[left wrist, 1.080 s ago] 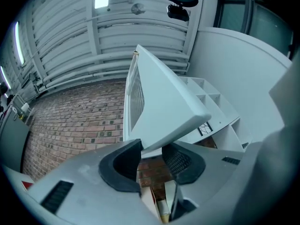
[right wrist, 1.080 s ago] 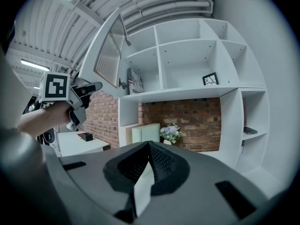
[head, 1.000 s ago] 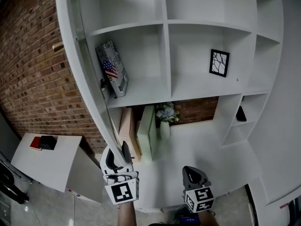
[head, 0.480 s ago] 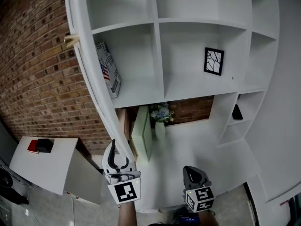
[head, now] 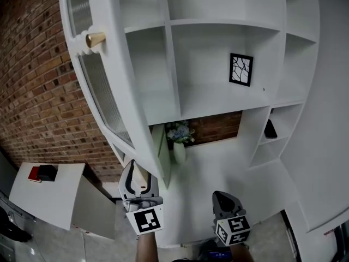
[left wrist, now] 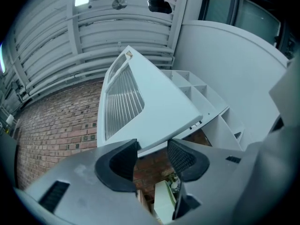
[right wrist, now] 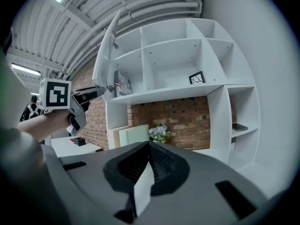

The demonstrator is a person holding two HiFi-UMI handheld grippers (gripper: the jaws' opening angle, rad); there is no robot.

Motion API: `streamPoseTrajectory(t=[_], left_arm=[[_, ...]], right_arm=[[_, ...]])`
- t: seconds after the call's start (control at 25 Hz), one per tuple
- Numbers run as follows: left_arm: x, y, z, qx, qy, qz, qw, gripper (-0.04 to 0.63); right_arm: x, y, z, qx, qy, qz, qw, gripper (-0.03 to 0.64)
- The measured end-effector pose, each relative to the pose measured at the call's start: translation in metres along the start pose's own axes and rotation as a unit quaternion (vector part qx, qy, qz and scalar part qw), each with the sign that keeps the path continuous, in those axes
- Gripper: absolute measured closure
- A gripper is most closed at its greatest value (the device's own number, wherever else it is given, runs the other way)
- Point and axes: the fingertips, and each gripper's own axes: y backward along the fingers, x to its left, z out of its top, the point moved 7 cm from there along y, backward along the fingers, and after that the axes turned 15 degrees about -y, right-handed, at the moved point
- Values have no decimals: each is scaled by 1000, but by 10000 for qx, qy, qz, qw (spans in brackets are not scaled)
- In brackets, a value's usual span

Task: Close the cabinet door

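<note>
Left gripper [left wrist: 153, 147]: jaws wide and have just been opening. The bottom edge of the cabinet door [head: 114, 91] sits at their mouth, and the pads are not pressing on it. Right gripper [right wrist: 150, 146]: jaws together, held clear of the furniture. A white sliver [right wrist: 143, 186] shows in the seam, can't tell what it is. In the head view the left gripper is at 7 o'clock and the right gripper at 5 o'clock, well apart. The door runs from the left jaws up toward 11 o'clock. It is white with a ribbed glass panel and a brass knob [head: 95, 39] near its top end. It stands partly open, angled out from the left side of the white cabinet [head: 229, 23], not shut. At 1 o'clock from the left gripper, a framed picture [head: 240, 69] sits in an open compartment. At 12 o'clock, a vase of flowers [head: 177, 138] stands in the brick-backed niche, beside a pale green board [right wrist: 133, 136]. A flag-print book [right wrist: 121, 84] leans in the shelf behind the door. A brick wall [head: 38, 91] is at 10 o'clock, and a white side table [head: 54, 198] at 9 o'clock.
</note>
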Motion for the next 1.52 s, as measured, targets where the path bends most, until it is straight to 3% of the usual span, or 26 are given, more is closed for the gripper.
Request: streamPoseTrajectory(t=[0.4,0.64,1.52], left_arm=[[-18,-28,-2,59,-201,-154,9997,401],[-25,-41,-6,-35,128,-243,9996,405],[-30,-72,-20,-264,548,-330,9976,420]], right_arm=[[-19,-1,8,-138,-199,-135,9996,616],[-27,-6,10,-126,-212,-221,9995,617],[-42,-27,13,-84,-104,-381,9992,617]])
